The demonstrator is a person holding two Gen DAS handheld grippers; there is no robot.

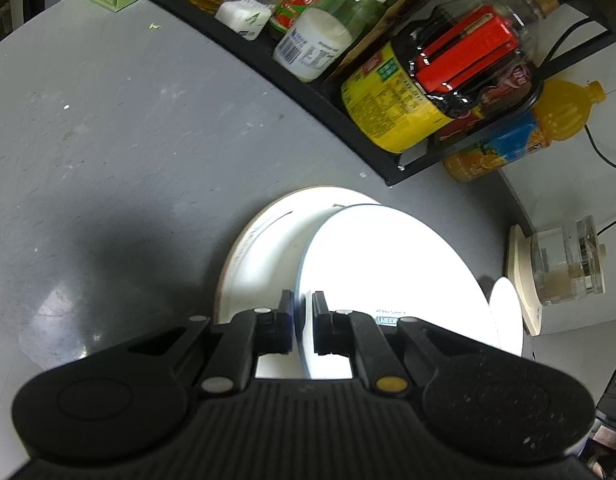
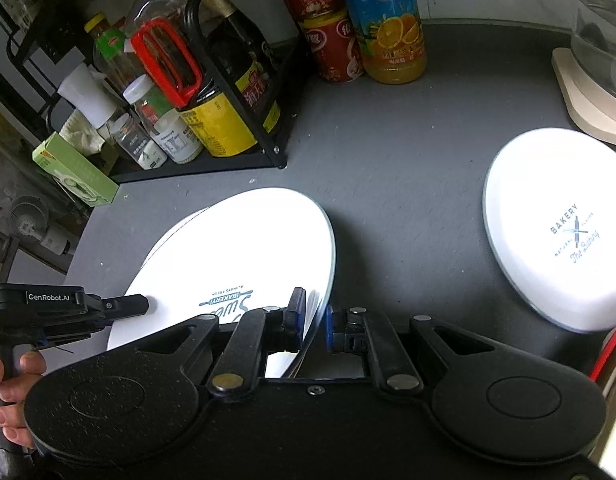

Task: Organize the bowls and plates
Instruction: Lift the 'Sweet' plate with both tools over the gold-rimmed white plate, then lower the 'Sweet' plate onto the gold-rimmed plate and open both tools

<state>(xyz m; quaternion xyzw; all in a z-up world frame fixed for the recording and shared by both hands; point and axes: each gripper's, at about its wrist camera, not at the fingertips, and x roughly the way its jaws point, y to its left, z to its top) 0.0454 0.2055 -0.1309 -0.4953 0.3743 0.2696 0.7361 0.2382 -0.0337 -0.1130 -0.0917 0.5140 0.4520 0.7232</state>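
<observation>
You have three white dishes on the grey counter point(image 2: 388, 152): two stacked at left, one bowl point(image 2: 556, 232) apart at right. Your left gripper point(image 1: 301, 312) pinches the tilted top plate point(image 1: 388, 264); your right gripper point(image 2: 314, 316) brackets its rim, contact unclear. The lower plate point(image 1: 259, 248) is mostly hidden.

- "GenRobot.AI" stands in white letters on the left gripper point(image 2: 125, 307).
- The bowl point(image 2: 556, 232) on the right reads "BAKERY", "NATURAL", "The Baking".
- The held plate point(image 2: 235, 256) shows "BAKERY", upside down, above part of a script word.
- The orange juice bottle point(image 2: 388, 20) carries Chinese characters.
</observation>
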